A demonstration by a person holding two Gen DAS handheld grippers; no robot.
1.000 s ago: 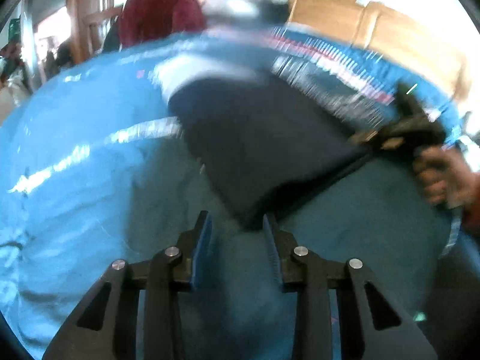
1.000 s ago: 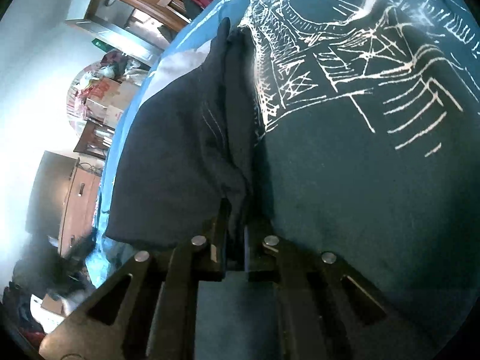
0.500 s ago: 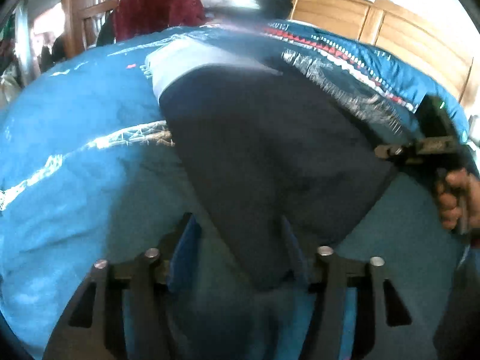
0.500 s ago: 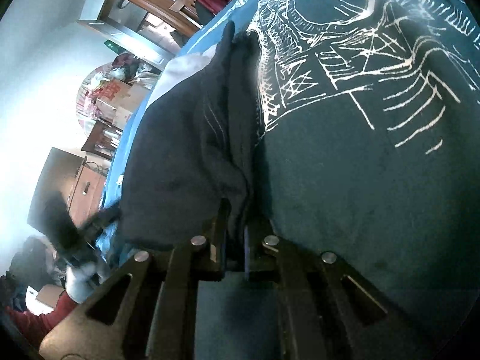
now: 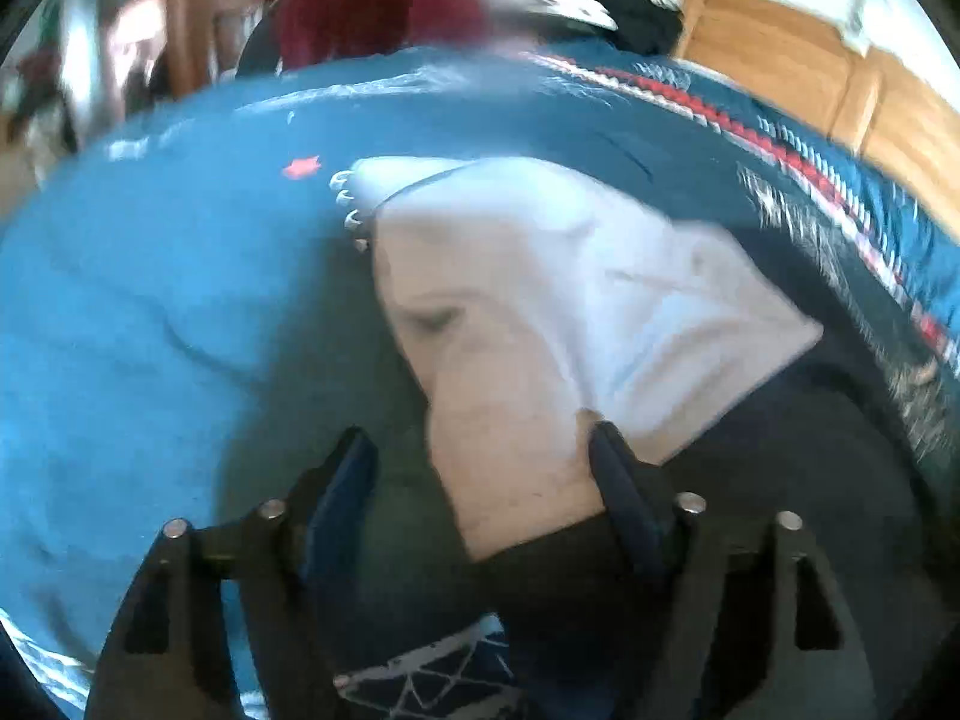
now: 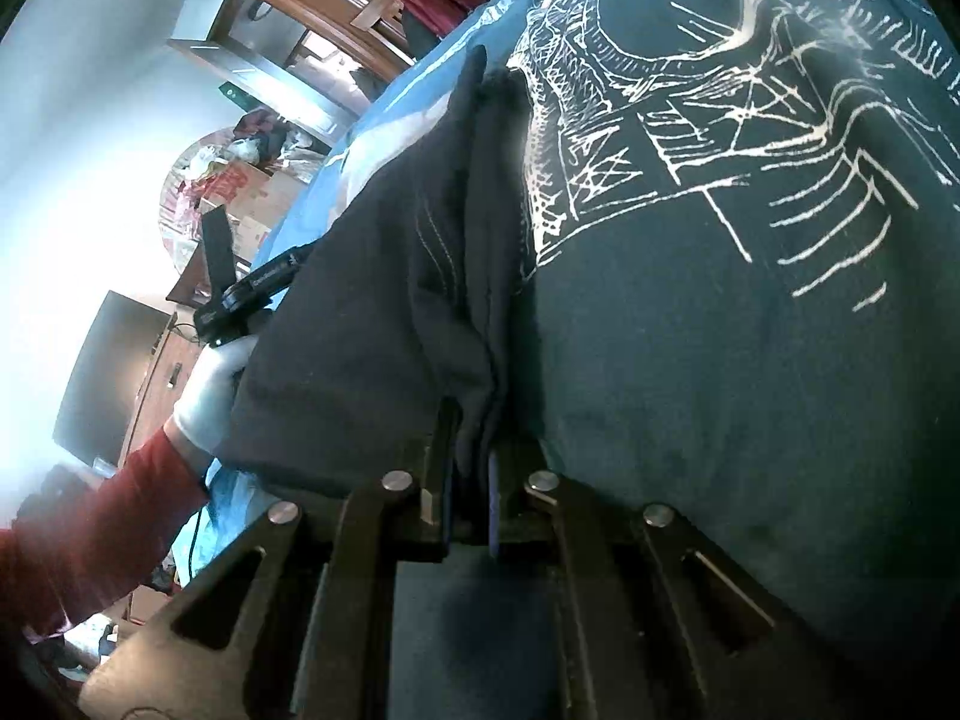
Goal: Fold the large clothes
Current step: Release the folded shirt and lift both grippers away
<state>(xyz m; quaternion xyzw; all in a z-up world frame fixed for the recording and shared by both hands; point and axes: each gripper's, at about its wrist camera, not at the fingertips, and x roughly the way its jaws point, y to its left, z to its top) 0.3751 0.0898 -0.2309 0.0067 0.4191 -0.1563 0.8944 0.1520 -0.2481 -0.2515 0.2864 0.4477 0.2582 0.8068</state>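
Note:
A dark garment lies on a blue bedspread printed with white web lines. My right gripper is shut on a bunched fold at the garment's near edge. In the left wrist view my left gripper is wide open, low over the bed. A pale grey-white cloth and the dark garment's edge lie between and beyond its fingers. The right wrist view shows a white-gloved hand with a red sleeve holding the left gripper's body at the garment's far left edge; its tips are hidden behind the cloth.
The bedspread spreads wide to the left. A wooden headboard stands behind the bed, and a dark red cloth hangs on a chair at the back. Beside the bed are boxes and a dark cabinet.
My left gripper has opened wider and moved in on the garment, and the pale cloth now fills its view. The gloved hand has come into the right view. The right gripper holds still.

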